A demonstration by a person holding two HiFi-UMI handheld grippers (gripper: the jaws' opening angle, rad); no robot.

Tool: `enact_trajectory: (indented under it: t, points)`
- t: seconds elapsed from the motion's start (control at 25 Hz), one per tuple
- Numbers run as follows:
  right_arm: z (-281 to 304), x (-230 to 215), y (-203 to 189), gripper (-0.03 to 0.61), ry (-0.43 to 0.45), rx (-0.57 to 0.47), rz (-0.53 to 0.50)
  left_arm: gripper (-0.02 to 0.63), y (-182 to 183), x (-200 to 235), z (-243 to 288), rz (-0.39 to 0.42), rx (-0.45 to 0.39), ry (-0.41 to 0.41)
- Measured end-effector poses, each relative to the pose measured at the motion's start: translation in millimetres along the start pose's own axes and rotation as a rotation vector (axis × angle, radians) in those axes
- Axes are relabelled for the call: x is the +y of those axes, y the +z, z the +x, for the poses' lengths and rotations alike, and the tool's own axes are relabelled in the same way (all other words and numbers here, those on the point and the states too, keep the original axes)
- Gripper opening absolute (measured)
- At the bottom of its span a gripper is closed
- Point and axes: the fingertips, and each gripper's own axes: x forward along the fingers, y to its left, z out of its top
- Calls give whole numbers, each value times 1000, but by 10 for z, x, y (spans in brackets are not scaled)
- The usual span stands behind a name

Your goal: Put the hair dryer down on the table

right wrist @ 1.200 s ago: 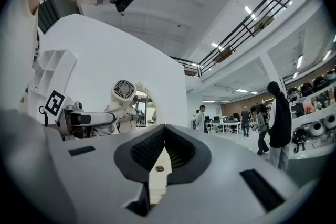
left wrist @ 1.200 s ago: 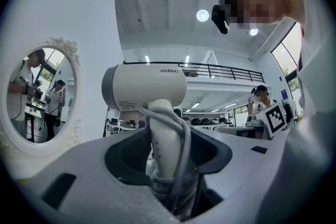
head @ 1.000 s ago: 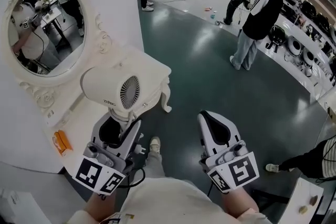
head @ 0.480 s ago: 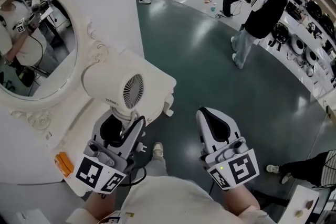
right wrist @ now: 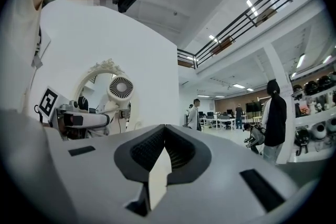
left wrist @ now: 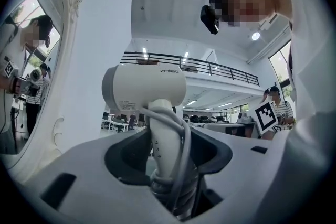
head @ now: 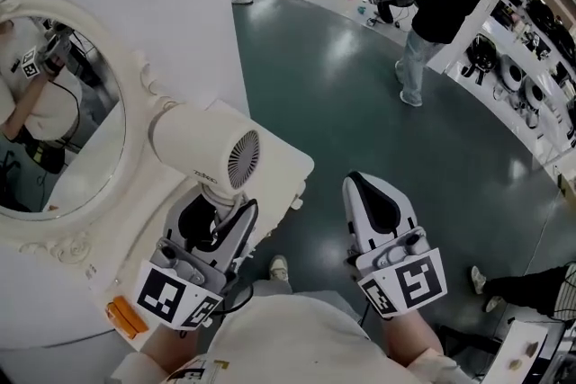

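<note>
A cream hair dryer (head: 202, 144) stands upright in my left gripper (head: 216, 216), which is shut on its handle, with the cord wound around the handle. The dryer's grille faces right. It hangs above the white dressing table (head: 286, 168), near the table's right edge. In the left gripper view the dryer's handle (left wrist: 165, 144) sits clamped between the dark pads of my left gripper (left wrist: 168, 157). My right gripper (head: 373, 204) is shut with nothing in it, over the green floor to the right of the table. The right gripper view shows the right gripper (right wrist: 164, 157) with its pads together, and the dryer (right wrist: 121, 86) at the left.
An oval mirror (head: 54, 121) in an ornate white frame stands on the table against the white wall. A small orange thing (head: 123, 317) lies at the table's near left edge. Several people (head: 441, 13) stand on the green floor at the back right, beside shelves.
The head view has drawn closer to the mirror and table. The hair dryer and my left gripper have shifted a little to the right. Both grippers keep their state.
</note>
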Motion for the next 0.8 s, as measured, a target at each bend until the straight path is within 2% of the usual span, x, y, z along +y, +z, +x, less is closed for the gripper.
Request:
enact_trajectory:
  t: [0.16,0.4,0.8]
  points:
    - [216,-53,-17,20,-15,3,0,216,-26,177,104,-24,7,-14]
    - [395,-154,43,20,-24,-2,-11,217,-13,310,246,-20,1,-23]
    - [541,-199,23,20,31,12,0,218,-58,432,285,-24,17,35]
